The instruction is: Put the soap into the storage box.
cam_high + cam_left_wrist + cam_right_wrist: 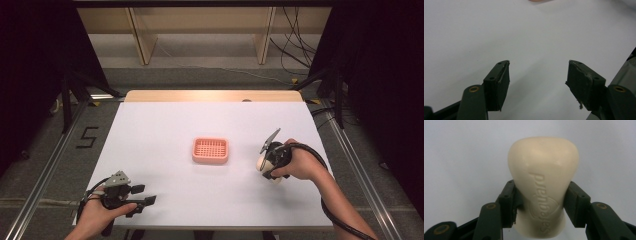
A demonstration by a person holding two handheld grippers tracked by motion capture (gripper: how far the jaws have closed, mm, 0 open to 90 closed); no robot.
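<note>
Left hand-held gripper (142, 196) rests at the table's (165, 125) near edge, nearer than the pink basket (211, 151), jaws apart, nothing between them. Right hand-held gripper (263, 162), just right of the basket, clamps a cream soap bar (543, 182) over the table.

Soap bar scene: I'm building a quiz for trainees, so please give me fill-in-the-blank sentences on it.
1. The right gripper is shut on a cream bar of ____.
2. The left gripper has its jaws ____ with nothing between them.
3. The slotted soap dish in the middle of the white table is ____ in colour.

Missing words: soap; open; pink
</note>
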